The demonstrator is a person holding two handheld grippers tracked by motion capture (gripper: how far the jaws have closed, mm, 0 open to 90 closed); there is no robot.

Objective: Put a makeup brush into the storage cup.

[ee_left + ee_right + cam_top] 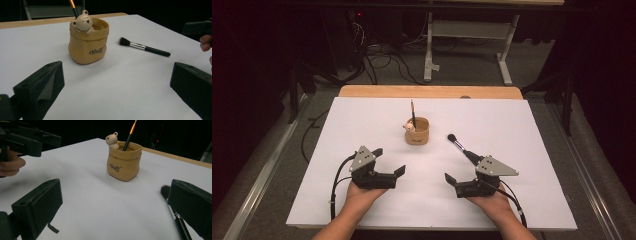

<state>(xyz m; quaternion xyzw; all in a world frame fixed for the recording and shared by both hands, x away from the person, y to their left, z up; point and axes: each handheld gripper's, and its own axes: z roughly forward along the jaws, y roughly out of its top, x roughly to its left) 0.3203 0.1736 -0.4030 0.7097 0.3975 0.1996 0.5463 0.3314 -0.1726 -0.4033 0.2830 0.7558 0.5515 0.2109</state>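
High view, left: the left gripper [389,161] rests on the white sheet [522,125] in the person's left hand [362,192], jaws spread wide, nothing between them.
High view, centre: a tan sack-shaped pot [417,131] stands far of both grippers, midway between them; a small bear figure [410,127] sits on its near-left rim, too small here to read clearly.
Pot contents: a thin brush [413,114] stands upright inside; its lower end is hidden by the pot wall.
High view, right: a black makeup brush [460,147] lies flat on the sheet, bristles toward the far left; its handle end runs under the right gripper's grey plate and is hidden.
Right gripper [461,183]: held in the right hand [492,200], jaws released and wide apart, grasping nothing.
Left gripper view: the makeup brush lies right of the pot, well apart from it, whole length visible.
Right gripper view: the brush lies just beside the right-hand jaw, which covers part of the bristles; the handle is cut off at the bottom edge.
Pot lettering: dark script on the front, not legible.
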